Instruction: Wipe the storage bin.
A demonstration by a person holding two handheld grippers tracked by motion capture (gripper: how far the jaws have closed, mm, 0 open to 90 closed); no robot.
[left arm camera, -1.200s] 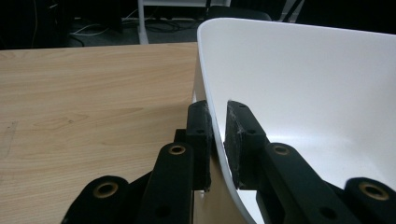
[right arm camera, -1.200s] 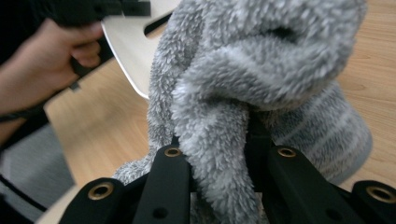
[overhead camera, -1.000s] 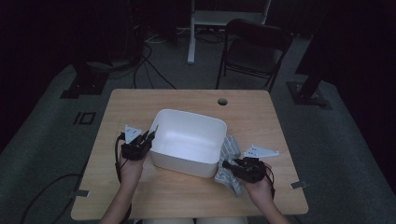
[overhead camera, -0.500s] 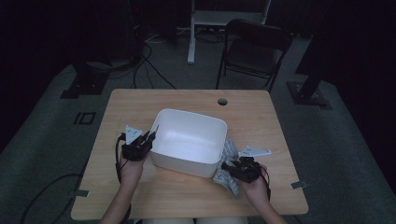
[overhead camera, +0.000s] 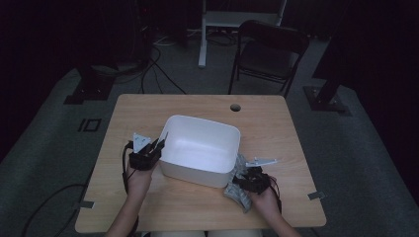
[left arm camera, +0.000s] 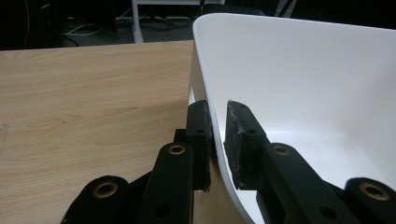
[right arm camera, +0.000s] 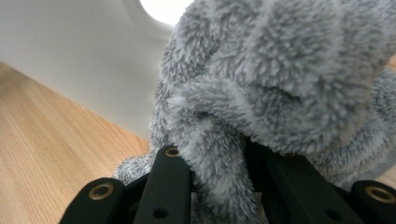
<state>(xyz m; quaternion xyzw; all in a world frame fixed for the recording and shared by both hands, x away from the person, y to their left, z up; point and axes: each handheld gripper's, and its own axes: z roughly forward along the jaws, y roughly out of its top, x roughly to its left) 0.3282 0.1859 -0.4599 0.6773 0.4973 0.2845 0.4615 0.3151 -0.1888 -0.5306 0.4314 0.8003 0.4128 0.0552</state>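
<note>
Overhead arrangement: a white tub [overhead camera: 200, 150] stands near the middle of a wooden tabletop [overhead camera: 276, 128], with a person's forearms entering from the near edge. The left claw [overhead camera: 157, 146] meets the tub at its left rim. In the left gripper view the two black pads [left arm camera: 238, 135] stand on either side of the thin white wall [left arm camera: 208, 100], one outside and one inside, closed tightly upon the rim so that the wall is pinched between them. The tub's interior is smooth and bare where it shows in that view.

The right claw [overhead camera: 245, 177] lies at the tub's near right corner, low over the tabletop, with its grey three-cornered plate [overhead camera: 261, 161] on top. It is closed on a grey fleecy cloth [overhead camera: 238, 190], which lies crumpled on the tabletop just beside the tub's outer wall, outside the tub and touching or nearly touching it. In the right gripper view a fold of the cloth [right arm camera: 280, 88] is bunched between the black jaws, and its pile hides the pads themselves; the tub's white outer wall [right arm camera: 79, 51] rises directly behind the cloth.

Background: a dark folding chair [overhead camera: 269, 52] stands on the grey floor beyond the far edge of the tabletop, and a round cable hole [overhead camera: 235, 107] pierces the tabletop near that edge.
</note>
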